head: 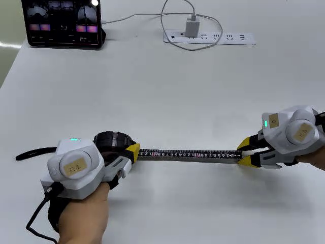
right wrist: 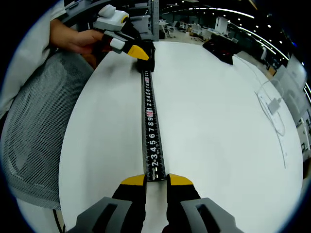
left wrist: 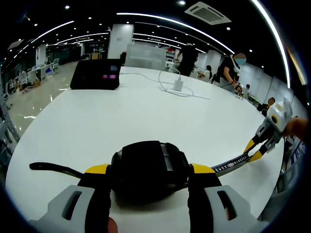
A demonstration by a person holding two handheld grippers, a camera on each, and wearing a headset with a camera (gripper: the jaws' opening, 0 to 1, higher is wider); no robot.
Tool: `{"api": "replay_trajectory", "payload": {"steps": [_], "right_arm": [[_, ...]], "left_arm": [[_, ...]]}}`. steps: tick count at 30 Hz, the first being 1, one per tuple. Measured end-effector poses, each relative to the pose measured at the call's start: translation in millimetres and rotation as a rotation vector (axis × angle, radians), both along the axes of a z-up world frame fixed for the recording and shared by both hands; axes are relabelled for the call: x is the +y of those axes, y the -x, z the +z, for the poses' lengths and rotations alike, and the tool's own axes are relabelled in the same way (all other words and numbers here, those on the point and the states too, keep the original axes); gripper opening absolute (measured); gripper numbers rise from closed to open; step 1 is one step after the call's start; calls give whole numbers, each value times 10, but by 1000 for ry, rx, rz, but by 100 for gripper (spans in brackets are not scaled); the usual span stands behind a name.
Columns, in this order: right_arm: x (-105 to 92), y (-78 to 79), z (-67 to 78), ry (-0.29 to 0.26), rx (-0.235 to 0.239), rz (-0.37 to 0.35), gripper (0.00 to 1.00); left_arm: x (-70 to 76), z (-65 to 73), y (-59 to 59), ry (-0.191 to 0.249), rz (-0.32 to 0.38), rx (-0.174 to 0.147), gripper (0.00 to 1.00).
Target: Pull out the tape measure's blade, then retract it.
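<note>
The right gripper (right wrist: 155, 180) had its jaws pinched shut on the tip of the blade (right wrist: 149, 121); the left gripper (left wrist: 149, 169) had its jaws clamped around the black case of the tape measure (head: 112, 140), low over the white tabletop (head: 152, 91). Between them the blade ran straight and level (numbers facing up). Retraction looked like the next part: best to carry the tip back along that line, lightly taut, rather than release it and let it whip
</note>
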State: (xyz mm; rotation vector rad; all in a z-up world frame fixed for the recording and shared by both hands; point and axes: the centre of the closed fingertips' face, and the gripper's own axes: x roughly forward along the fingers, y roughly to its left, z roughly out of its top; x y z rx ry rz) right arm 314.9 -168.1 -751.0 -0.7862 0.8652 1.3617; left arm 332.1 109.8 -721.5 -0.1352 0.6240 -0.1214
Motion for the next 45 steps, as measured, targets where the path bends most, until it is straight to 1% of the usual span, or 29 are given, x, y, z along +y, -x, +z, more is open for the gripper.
{"api": "replay_trajectory", "payload": {"steps": [9,19,24,27,28,30,33,36,40,43,44,45], "right_arm": [[-5,-10,-5,22,-14,30,12],[-13,-8,-13,45,-20,44,11],[-8,-1,-11,56,-21,45,11],[-8,-4,-8,66,-20,49,10],[-9,-6,-8,70,-18,48,10],[-11,-5,-7,72,-18,49,10],[-13,-7,-5,70,-16,48,10],[-13,-12,-4,70,-17,49,10],[50,-18,44,57,-19,51,10],[48,-18,10,74,-18,60,10],[47,-22,12,73,-18,59,10],[62,-24,24,60,-13,54,10]], "left_arm": [[-1,3,2,0,1,5,60],[0,7,1,-2,5,5,60],[0,5,6,-6,2,12,59],[4,-3,10,-11,-2,22,58],[9,4,12,-6,-1,27,58],[7,1,14,-4,-3,32,57],[8,0,17,-6,-5,26,57],[10,-2,15,-2,-4,28,57],[8,-3,14,5,-2,33,57],[8,-4,11,8,-2,32,57],[7,-3,10,9,-4,32,57],[5,-3,10,11,-4,34,57]]}}
